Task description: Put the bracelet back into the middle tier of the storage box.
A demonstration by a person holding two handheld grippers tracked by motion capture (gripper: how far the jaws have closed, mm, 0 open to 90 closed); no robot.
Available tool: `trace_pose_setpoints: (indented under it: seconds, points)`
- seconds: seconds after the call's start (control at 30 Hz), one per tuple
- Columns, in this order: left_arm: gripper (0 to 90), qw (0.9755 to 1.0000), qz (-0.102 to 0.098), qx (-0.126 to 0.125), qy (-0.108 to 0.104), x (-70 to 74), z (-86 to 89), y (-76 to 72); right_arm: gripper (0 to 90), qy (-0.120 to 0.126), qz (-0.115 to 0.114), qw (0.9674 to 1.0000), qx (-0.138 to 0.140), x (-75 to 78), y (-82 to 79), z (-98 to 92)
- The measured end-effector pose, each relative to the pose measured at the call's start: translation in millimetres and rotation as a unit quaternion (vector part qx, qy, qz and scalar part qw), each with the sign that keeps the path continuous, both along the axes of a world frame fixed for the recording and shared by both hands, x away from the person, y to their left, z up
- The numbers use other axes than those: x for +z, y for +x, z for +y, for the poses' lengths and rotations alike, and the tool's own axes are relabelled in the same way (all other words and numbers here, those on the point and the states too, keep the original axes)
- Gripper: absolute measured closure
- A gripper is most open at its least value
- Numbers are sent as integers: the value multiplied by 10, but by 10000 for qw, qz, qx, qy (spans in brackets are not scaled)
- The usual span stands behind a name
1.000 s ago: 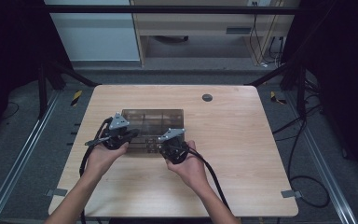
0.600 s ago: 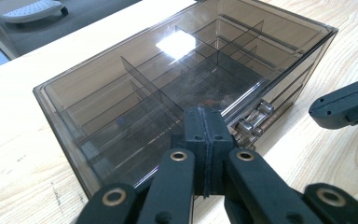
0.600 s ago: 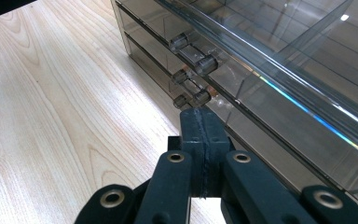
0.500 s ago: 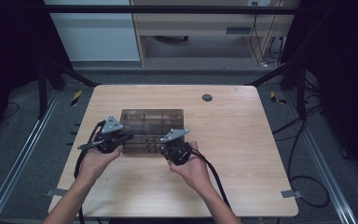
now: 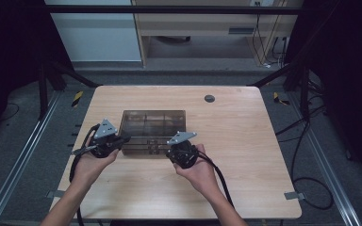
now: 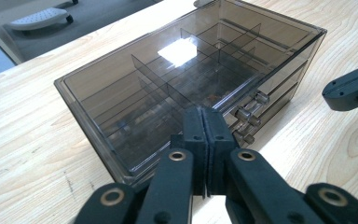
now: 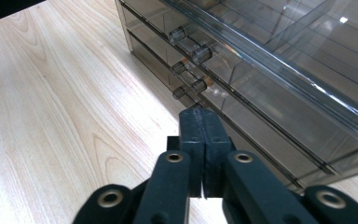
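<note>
At the near side of the tabletop (image 5: 245, 188), the person's two hands each hold a gripper just short of a smoky, see-through drawer box (image 5: 153, 123). The left gripper (image 5: 122, 140) sits at the box's near left corner, its tips pointing right toward the box front; in the left gripper view its own jaws are pressed together with nothing between them, and the tips (image 6: 204, 112) lie close over the near top edge of the drawer box (image 6: 121, 93), whether touching it cannot be told. The right gripper (image 5: 181, 143) is just beside the box's near right part, in front of the drawer fronts. In the right gripper view its jaws are also pressed flat against each other, empty, the tips (image 7: 200, 112) lying just below the small clear knobs (image 7: 193, 53) on the drawer fronts, near them but apart.

The drawer box stands a little left of the middle of the tabletop, between and just beyond the two grippers. Through its top the dividers of the inner compartments can be seen; what lies inside is too dim to tell. No brand, label or writing can be read on the box or the grippers.

Farther off, near the far edge of the tabletop, is a round dark grommet (image 5: 209, 98), well apart from the box.
</note>
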State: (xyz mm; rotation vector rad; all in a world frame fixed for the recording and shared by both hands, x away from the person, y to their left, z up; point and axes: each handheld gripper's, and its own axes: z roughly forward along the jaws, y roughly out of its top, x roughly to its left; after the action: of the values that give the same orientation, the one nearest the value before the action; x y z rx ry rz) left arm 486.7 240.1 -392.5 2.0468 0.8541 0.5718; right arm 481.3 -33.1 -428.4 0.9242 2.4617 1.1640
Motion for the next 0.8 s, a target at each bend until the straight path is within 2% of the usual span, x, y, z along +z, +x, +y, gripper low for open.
trace_pose_setpoints:
  seconds: [0.1,0.2,0.3,0.33,0.37,0.47,0.53,0.67,0.73,0.8]
  points:
    - [833,10000,-87,27,36,12,13,-37,844,-11,-16,10000,13,13,-27,-19]
    - [751,9999,-136,75,59,20,21,-75,768,16,-42,10000,43,32,-57,-34]
    - [632,9998,-194,74,68,15,11,-127,629,31,-40,9999,109,53,-98,-41]
    - [569,9998,-194,74,68,15,11,-127,629,31,-40,9999,109,53,-98,-41]
    - [513,9993,-327,81,181,11,2,-165,563,16,-62,9999,145,69,-132,-47]
    - [421,9986,-460,62,256,1,-7,-231,468,72,-89,9997,211,102,-174,-68]
    - [337,9979,-606,86,210,0,-10,-270,375,104,-173,9996,191,130,-209,-78]
    - [157,9978,-627,162,105,7,1,-326,226,120,-401,9990,143,194,-273,-115]
    - [124,9976,-646,249,53,3,25,-370,177,115,-398,9991,116,222,-288,-150]
    - [100,9975,-655,257,6,-9,79,-417,137,144,-518,9985,52,245,-311,-198]
